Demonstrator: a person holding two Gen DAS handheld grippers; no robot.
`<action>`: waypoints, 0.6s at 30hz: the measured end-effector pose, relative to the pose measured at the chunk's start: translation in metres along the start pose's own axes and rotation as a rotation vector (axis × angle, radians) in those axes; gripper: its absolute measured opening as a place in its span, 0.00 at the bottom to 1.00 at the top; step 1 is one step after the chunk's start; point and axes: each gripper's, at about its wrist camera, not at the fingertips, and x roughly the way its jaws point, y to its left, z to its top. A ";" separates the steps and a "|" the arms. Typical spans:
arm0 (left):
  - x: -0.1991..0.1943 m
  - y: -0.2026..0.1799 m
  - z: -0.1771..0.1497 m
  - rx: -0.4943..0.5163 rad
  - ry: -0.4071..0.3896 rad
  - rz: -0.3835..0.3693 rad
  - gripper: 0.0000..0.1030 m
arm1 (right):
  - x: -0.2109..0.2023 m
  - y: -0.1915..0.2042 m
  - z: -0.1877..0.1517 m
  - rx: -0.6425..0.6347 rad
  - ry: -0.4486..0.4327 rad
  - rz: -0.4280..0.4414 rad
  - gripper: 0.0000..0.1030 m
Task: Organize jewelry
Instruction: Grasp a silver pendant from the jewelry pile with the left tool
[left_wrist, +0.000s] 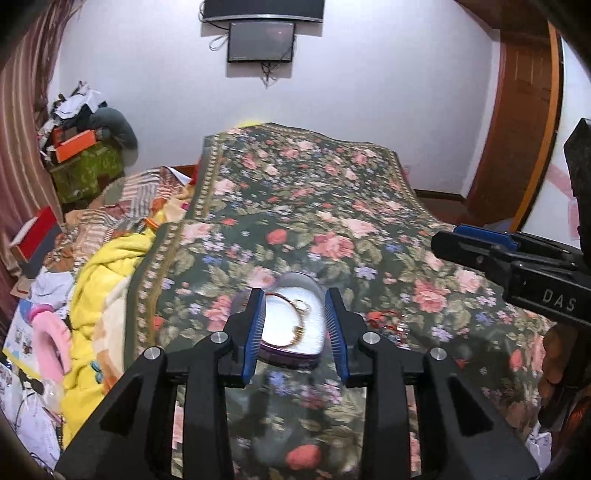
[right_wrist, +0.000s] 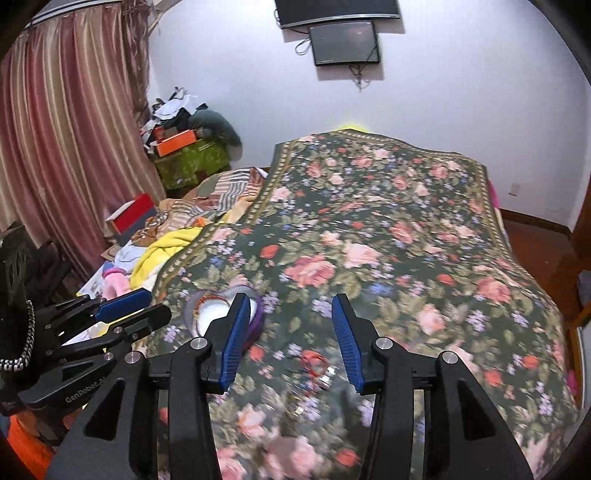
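Left gripper (left_wrist: 294, 328) spread wide, ribbed blue pads (left_wrist: 254, 332) on black angular arms, holding nothing, poised just above an oval purple tin (left_wrist: 291, 358) with a pale, shiny inside. Inside the tin, a thin gold bangle (left_wrist: 295, 321) curving along its middle, a small ring-shaped piece at its far end. Just right of the tin, on the cloth, a loose tangle of red-orange jewelry (left_wrist: 384, 321), blurred, details unclear.

Right gripper (right_wrist: 291, 339) also wide apart and empty, same ribbed blue pads (right_wrist: 347, 339), hovering over that red-orange tangle with a small silvery bit beside it, near the front edge of the bed. Tin to its left, partly hidden behind the left pad.

Underneath, a woven floral bedspread (left_wrist: 332, 206), dark green with pink roses and a patterned border, reaching to the bed's far edge. Along the left edge, crumpled yellow blanket (left_wrist: 99, 280), fuzzy. Beyond, striped curtain (right_wrist: 62, 122) in soft vertical folds, and a dark flat screen (left_wrist: 261, 41) mounted on the white wall
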 end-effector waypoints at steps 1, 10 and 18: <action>0.001 -0.004 -0.002 0.004 0.009 -0.010 0.32 | -0.003 -0.004 -0.002 0.001 0.003 -0.009 0.41; 0.022 -0.038 -0.018 0.032 0.106 -0.074 0.32 | -0.018 -0.034 -0.025 0.028 0.033 -0.062 0.42; 0.037 -0.051 -0.033 0.044 0.169 -0.089 0.32 | -0.003 -0.039 -0.055 0.056 0.138 -0.022 0.42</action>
